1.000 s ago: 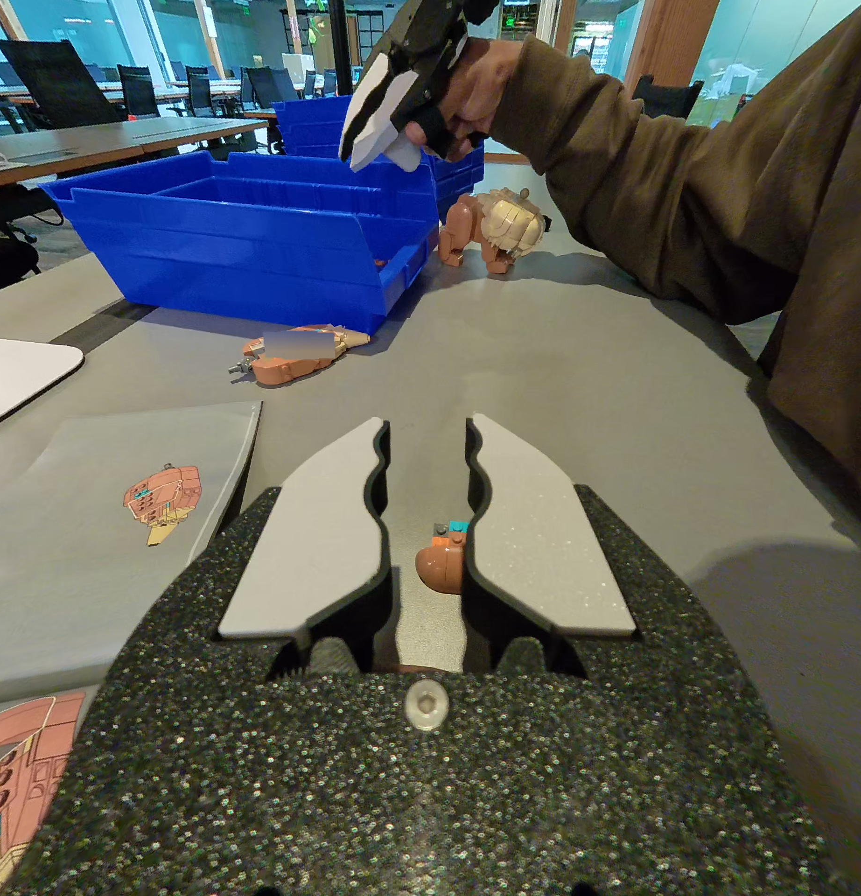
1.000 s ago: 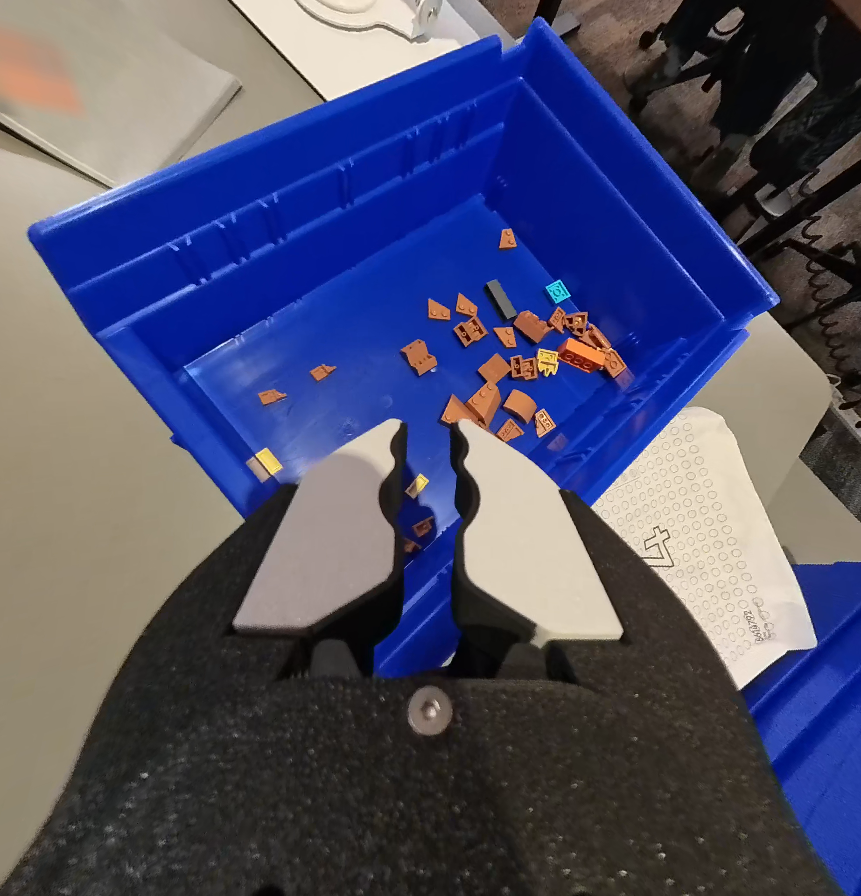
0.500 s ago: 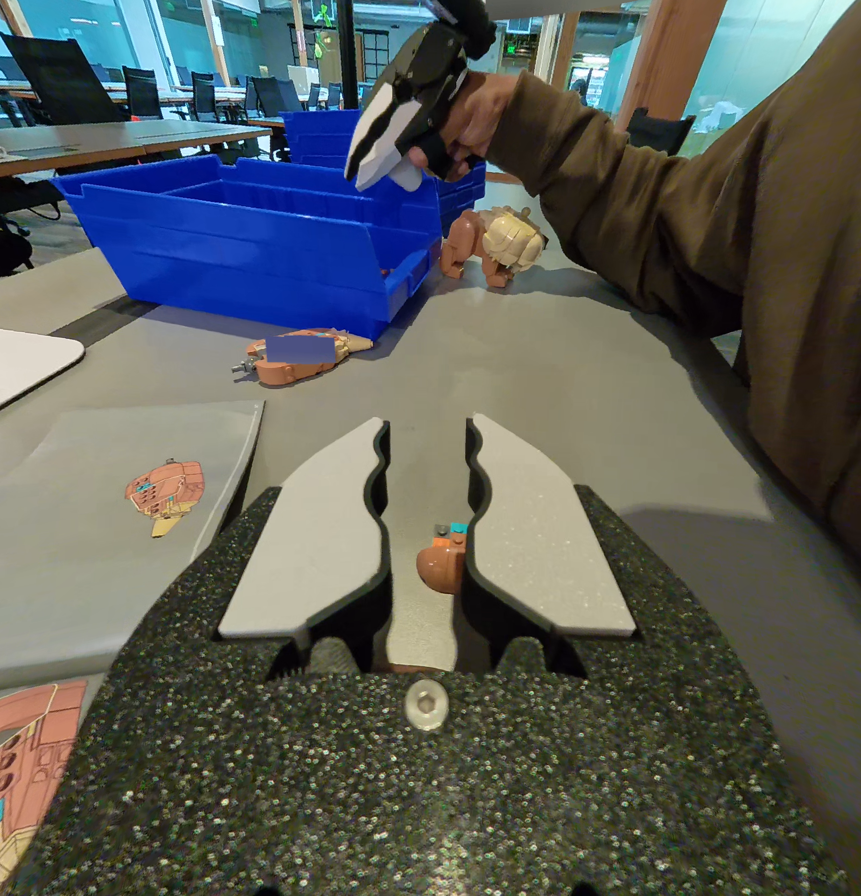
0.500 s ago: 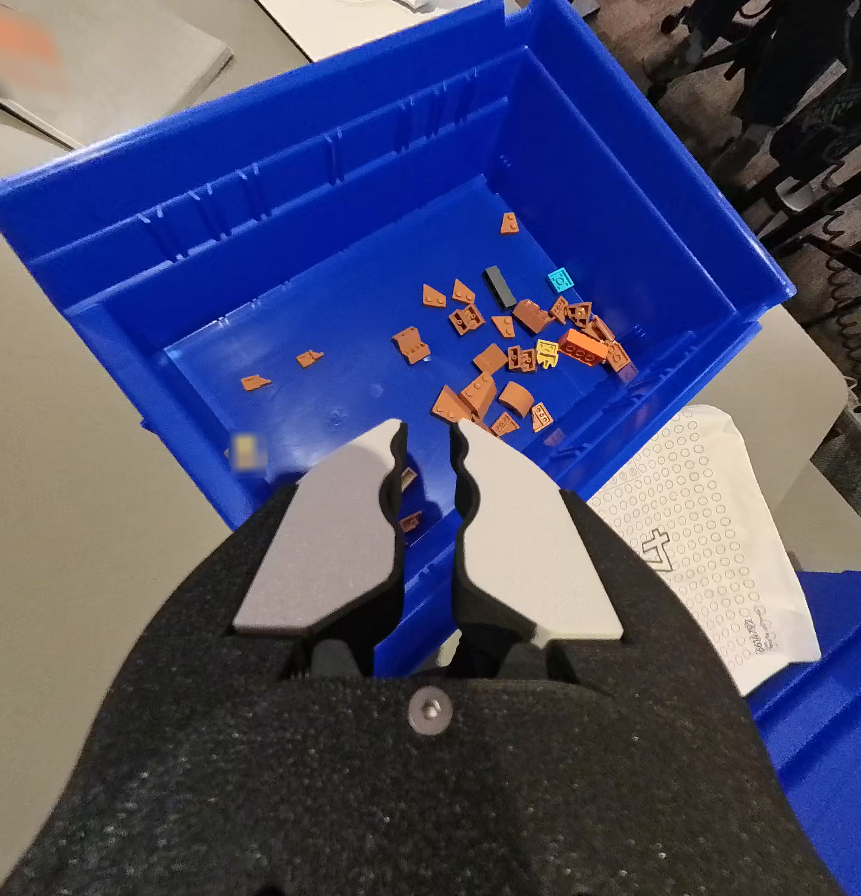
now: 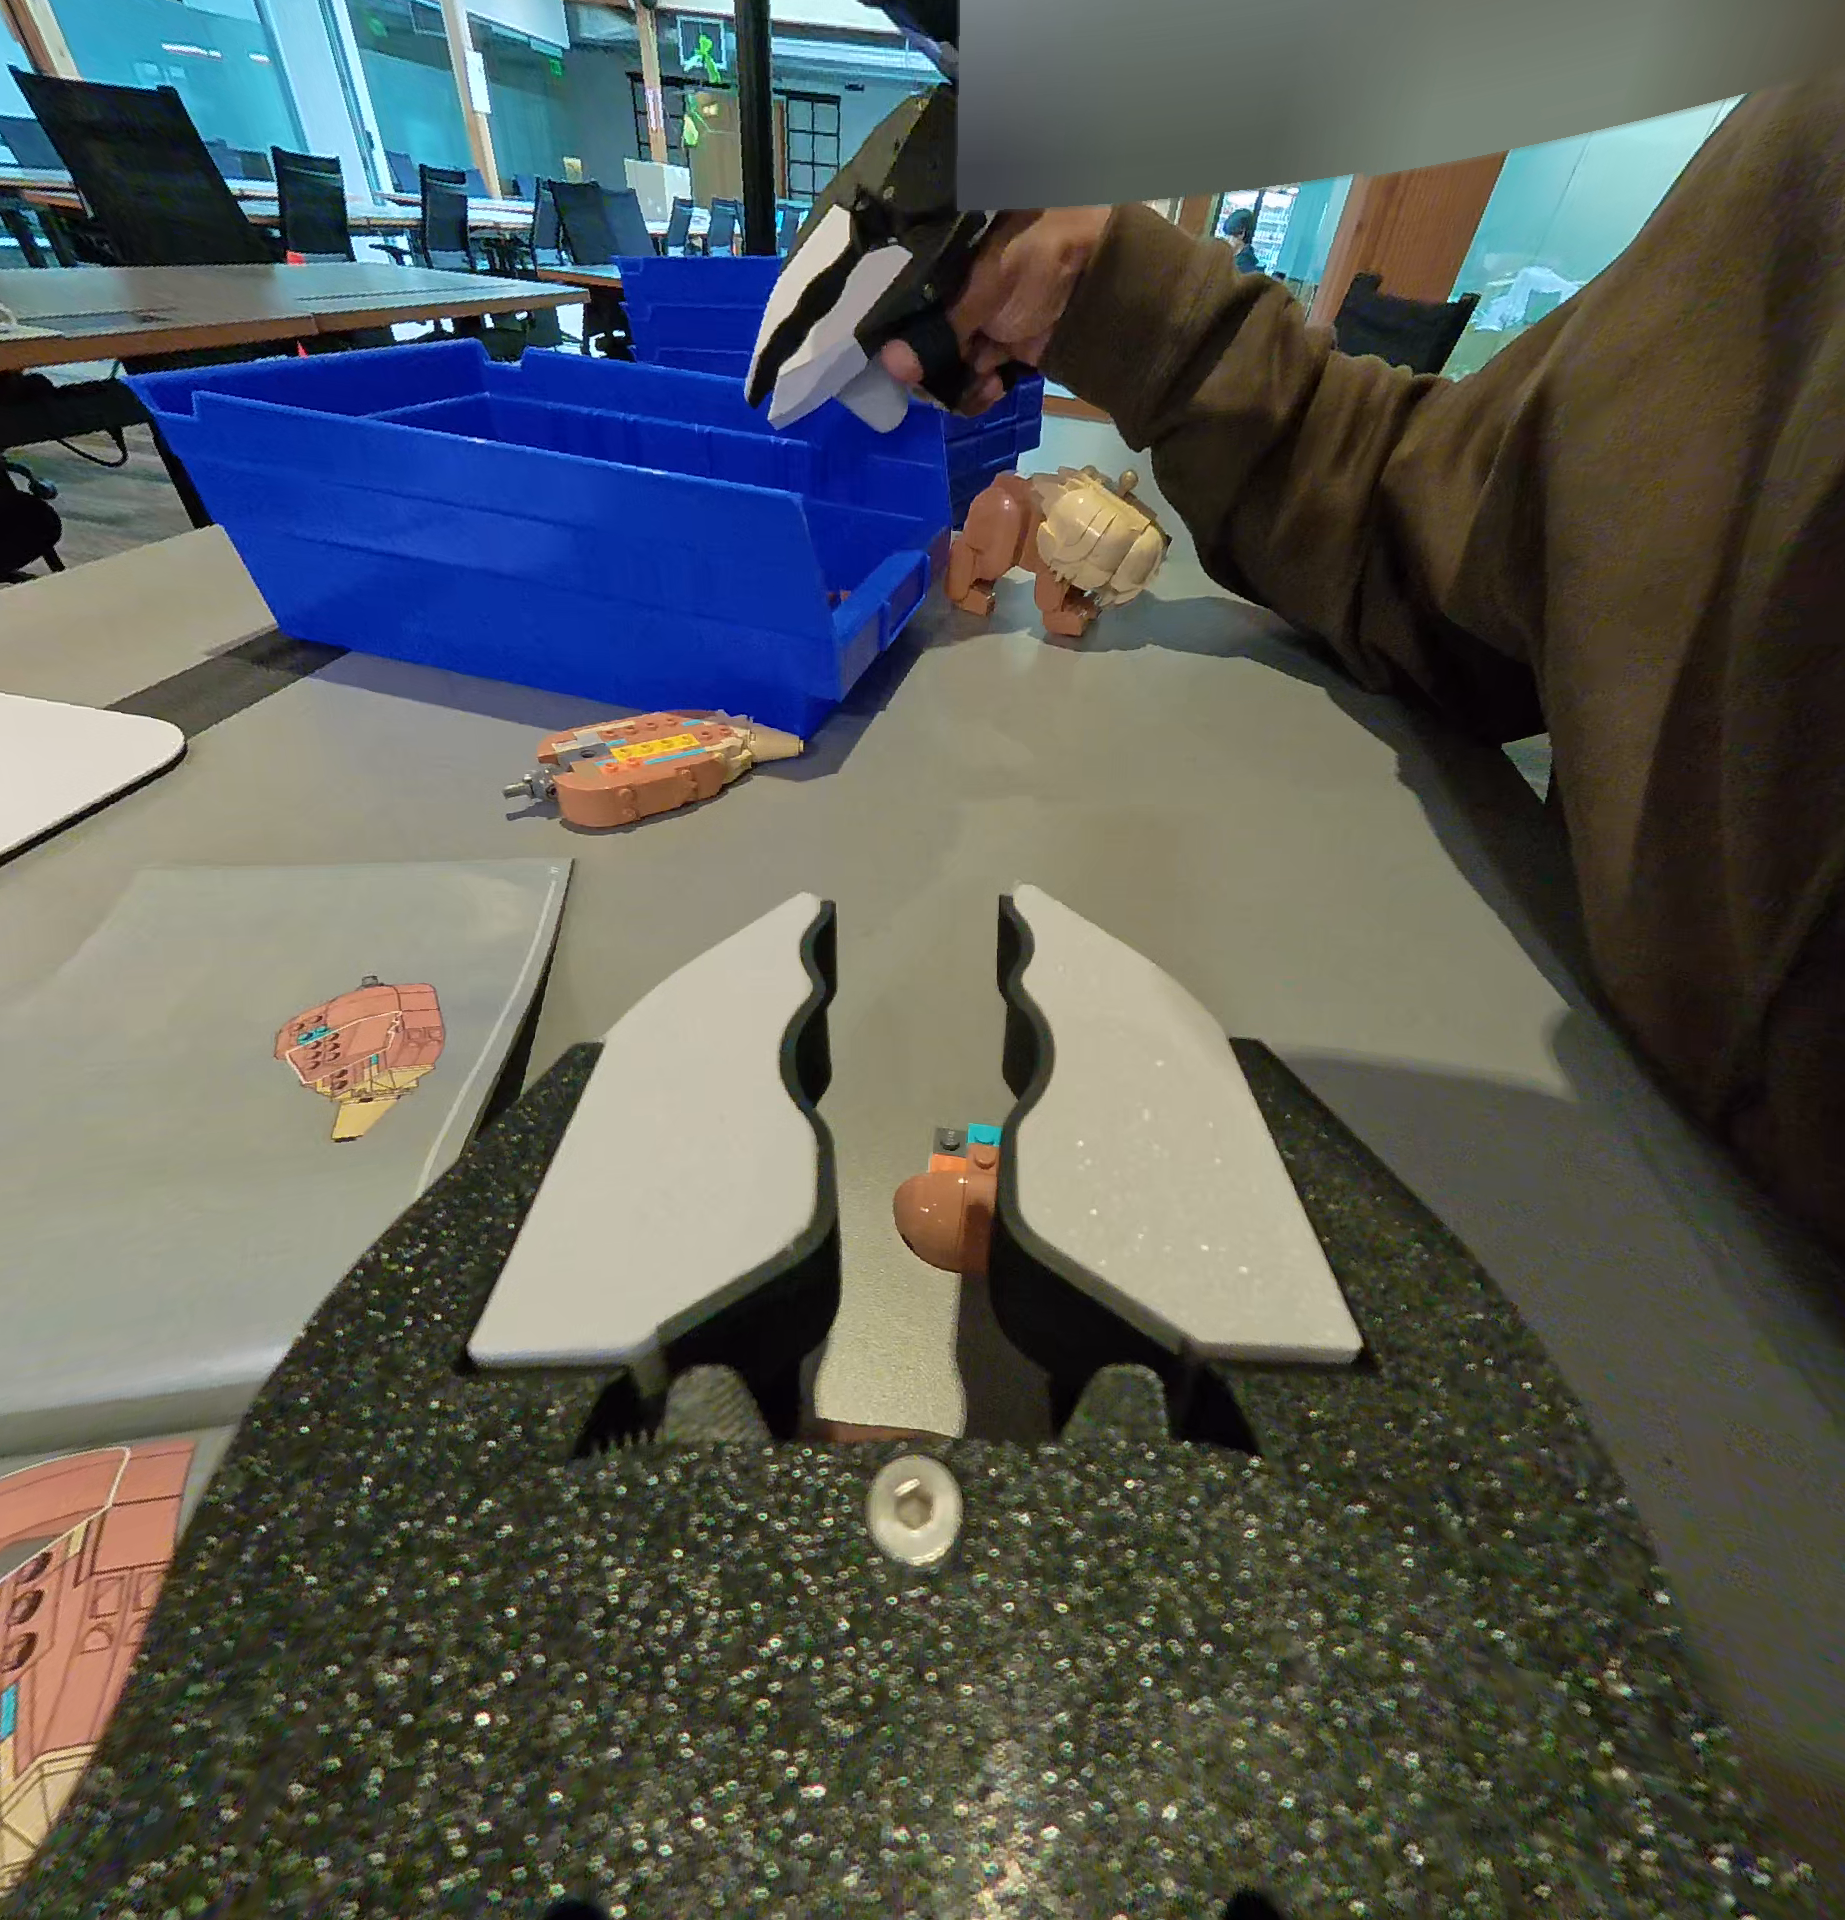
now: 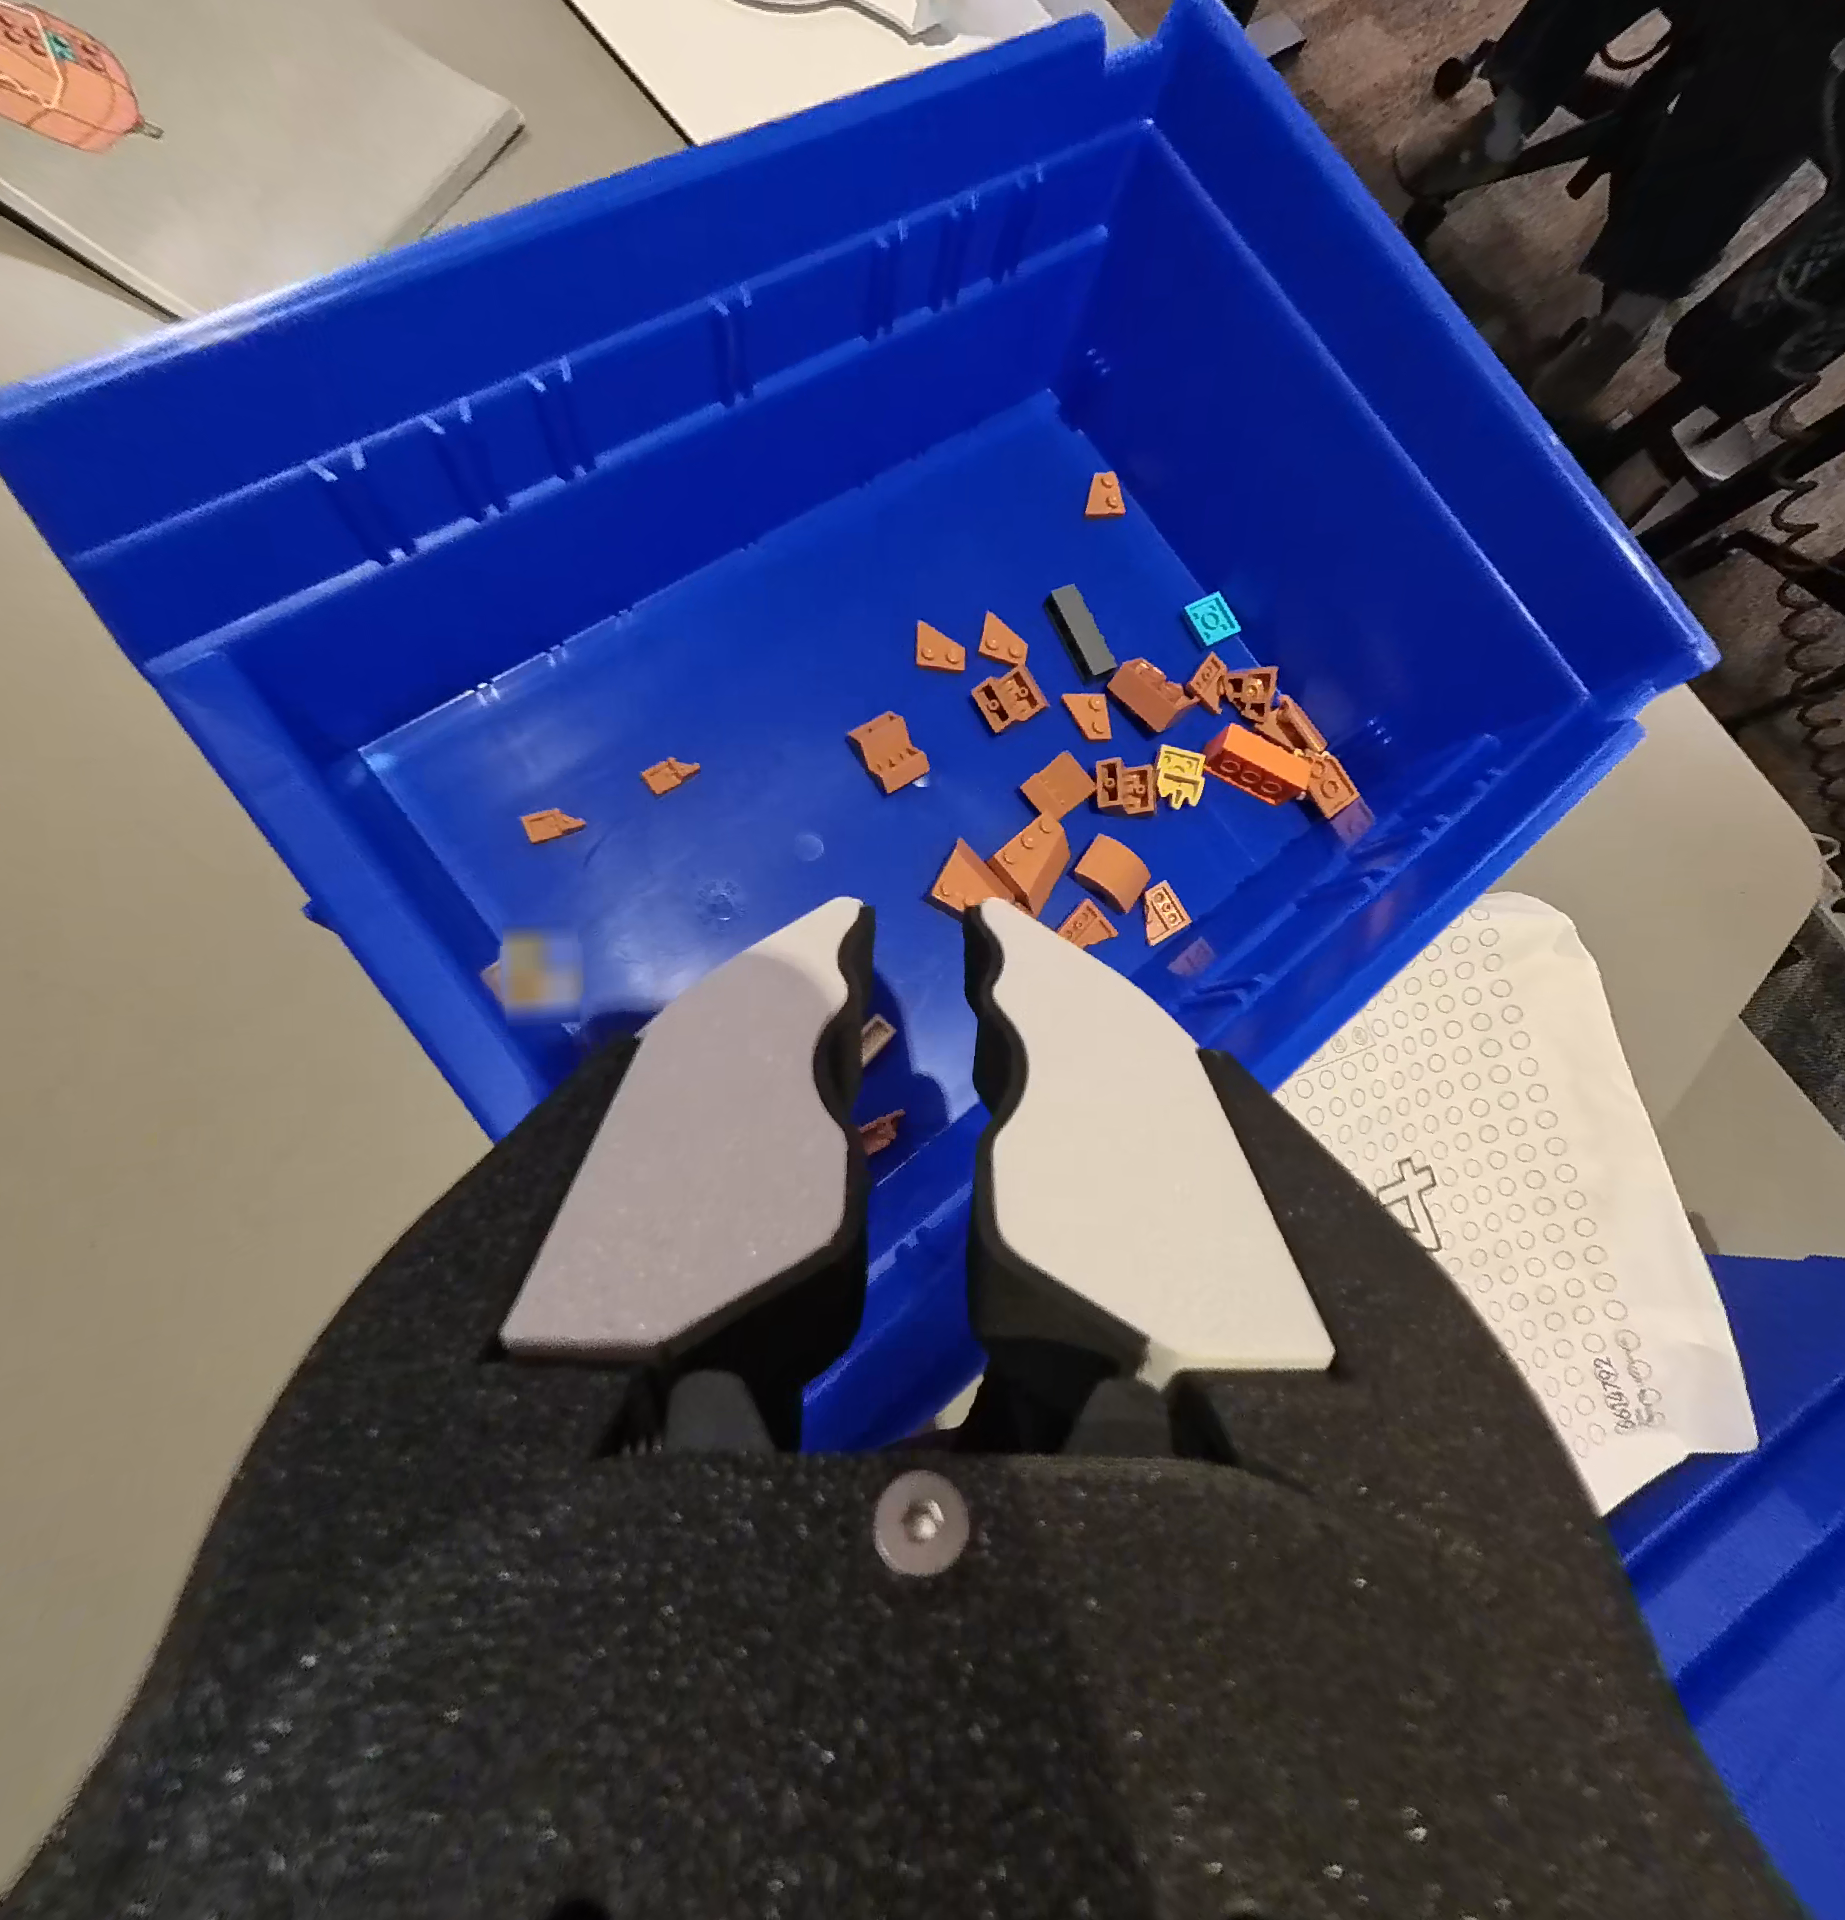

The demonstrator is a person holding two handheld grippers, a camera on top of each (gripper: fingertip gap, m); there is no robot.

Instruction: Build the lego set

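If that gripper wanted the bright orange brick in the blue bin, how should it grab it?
Judging by its pose, the right gripper should come straight down from above and pinch the orange brick's two long sides. It lies flat on the blue bin's floor, and brown pieces crowd its far end, so narrow jaws help.

white bag [image 6: 1500, 1174]: printed mark + handwritten no., beside blue bin [image 6: 1417, 343]
booklet [image 5: 170, 1039]: pics only, no legible txt

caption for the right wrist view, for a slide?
Right tongs, open and empty, above the blue bin of loose lego pieces.
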